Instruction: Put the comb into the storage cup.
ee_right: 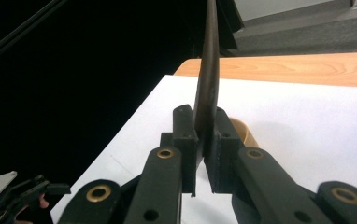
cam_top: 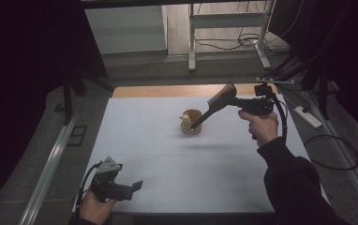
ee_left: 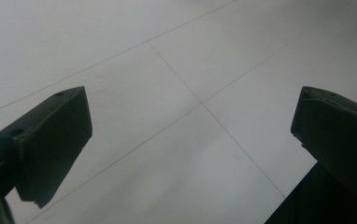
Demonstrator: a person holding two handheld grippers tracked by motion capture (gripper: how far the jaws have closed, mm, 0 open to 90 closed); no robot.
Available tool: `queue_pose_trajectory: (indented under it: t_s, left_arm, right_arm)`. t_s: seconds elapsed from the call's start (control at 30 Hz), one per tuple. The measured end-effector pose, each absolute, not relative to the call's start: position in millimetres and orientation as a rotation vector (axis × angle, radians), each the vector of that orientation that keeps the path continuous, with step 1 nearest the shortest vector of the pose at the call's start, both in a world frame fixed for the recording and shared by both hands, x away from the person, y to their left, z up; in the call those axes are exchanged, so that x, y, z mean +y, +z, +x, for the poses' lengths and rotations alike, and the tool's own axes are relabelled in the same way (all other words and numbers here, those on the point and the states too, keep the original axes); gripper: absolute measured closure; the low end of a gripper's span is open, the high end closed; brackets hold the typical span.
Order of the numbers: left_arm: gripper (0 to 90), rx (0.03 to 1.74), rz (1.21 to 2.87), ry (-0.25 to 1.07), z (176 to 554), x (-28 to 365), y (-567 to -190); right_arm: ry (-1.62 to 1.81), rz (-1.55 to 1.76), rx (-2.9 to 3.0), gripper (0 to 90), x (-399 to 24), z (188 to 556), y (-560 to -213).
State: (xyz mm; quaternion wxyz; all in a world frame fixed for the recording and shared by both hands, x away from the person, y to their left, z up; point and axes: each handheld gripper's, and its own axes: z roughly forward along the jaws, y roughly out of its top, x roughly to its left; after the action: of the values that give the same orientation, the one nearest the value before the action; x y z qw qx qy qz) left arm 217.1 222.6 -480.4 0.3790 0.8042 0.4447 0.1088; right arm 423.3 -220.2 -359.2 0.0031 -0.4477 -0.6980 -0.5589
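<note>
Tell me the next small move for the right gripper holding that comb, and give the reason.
Probably lift it a little more: the right gripper is shut on the wooden comb, whose handle tip still dips inside the wooden cup beside a small pale figure. The left gripper waits open near the table's front edge.

A lab or recording room set up for filming. Black curtains [cam_top: 22, 70] hang on both sides of a white-topped table [cam_top: 167, 159], cables [cam_top: 224, 44] trail across the grey floor [cam_top: 135, 70], a metal frame [cam_top: 193, 33] stands behind, and a power strip [cam_top: 308, 117] lies beside the table.
</note>
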Motion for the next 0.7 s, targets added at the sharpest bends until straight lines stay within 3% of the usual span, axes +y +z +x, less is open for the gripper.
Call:
queue_pose_trajectory:
  t_s: [0.7]
  left_arm:
    - [0.0,1.124,2.032,0.253,216.9,225.0,-481.0]
  right_arm:
    - [-1.784,-1.463,-2.239,84.4,-210.6,443.1,-344.1]
